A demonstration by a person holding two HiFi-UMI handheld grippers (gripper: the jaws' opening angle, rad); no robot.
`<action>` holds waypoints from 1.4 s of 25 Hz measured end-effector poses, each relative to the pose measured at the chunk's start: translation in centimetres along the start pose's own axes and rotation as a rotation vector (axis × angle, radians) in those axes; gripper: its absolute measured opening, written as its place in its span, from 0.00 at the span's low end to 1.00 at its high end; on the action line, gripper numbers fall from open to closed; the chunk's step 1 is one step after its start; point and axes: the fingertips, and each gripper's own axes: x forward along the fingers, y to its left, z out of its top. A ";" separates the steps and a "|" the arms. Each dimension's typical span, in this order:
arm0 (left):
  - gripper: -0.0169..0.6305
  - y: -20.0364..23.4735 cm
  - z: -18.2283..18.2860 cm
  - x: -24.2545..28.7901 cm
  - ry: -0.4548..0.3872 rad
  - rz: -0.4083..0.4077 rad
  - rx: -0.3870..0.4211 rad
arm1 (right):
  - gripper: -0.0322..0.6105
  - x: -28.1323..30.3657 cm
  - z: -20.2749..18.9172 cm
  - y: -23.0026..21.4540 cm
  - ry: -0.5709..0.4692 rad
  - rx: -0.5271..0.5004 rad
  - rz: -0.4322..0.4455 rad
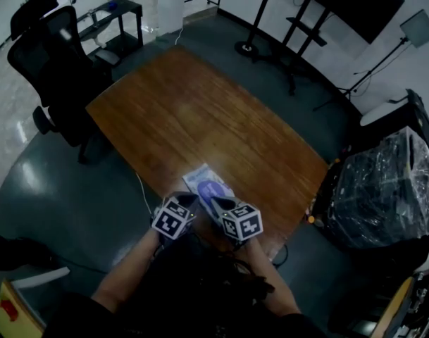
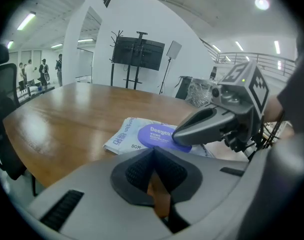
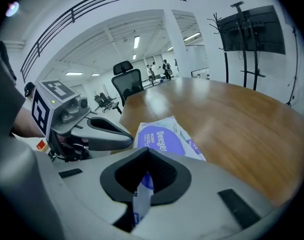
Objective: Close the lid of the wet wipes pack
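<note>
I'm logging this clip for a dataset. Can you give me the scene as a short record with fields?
Surface: wooden table
Item: wet wipes pack near the table's near edge
Lid: purple lid, looks flat on the pack
Right tool: shut, tip resting on the lid
Left tool: shut, empty, beside the pack

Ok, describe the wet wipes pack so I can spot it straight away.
Find the big brown wooden table. At its edge nearest the person, the left tool and the right tool point inward at the wet wipes pack. It is a flat white pouch with a purple oval lid, unlike the grey tools beside it.
</note>
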 end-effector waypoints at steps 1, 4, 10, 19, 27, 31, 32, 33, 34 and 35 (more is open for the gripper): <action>0.04 -0.1 0.0 0.0 0.000 0.000 -0.002 | 0.07 0.1 -0.1 0.1 0.007 -0.005 -0.003; 0.04 -0.1 -0.1 -0.1 0.002 -0.001 -0.004 | 0.07 0.6 -0.3 0.3 0.040 -0.040 -0.015; 0.04 -0.1 -0.1 -0.1 0.003 0.008 -0.014 | 0.07 1.3 -1.0 0.0 0.100 -0.095 -0.045; 0.04 -0.2 2.1 -1.1 -0.062 0.052 -0.039 | 0.07 0.6 -0.3 -0.2 0.055 -0.111 -0.008; 0.04 0.0 7.0 -4.9 -0.207 0.138 -0.061 | 0.07 -4.2 6.6 0.7 -0.183 -0.090 0.055; 0.04 -1.0 10.0 -7.2 -0.289 0.185 -0.065 | 0.07 -8.5 10.4 1.4 -0.339 -0.119 0.081; 0.04 -1.3 10.8 -7.8 -0.311 0.195 -0.064 | 0.07 -9.6 11.2 1.7 -0.375 -0.131 0.087; 0.04 -1.8 11.5 -8.3 -0.333 0.204 -0.061 | 0.07 -10.7 11.9 2.0 -0.411 -0.145 0.095; 0.04 -2.3 12.1 -8.8 -0.353 0.212 -0.057 | 0.07 -11.7 12.5 2.3 -0.445 -0.159 0.104; 0.04 -2.9 12.7 -9.4 -0.373 0.220 -0.054 | 0.07 -12.8 13.0 2.6 -0.477 -0.173 0.116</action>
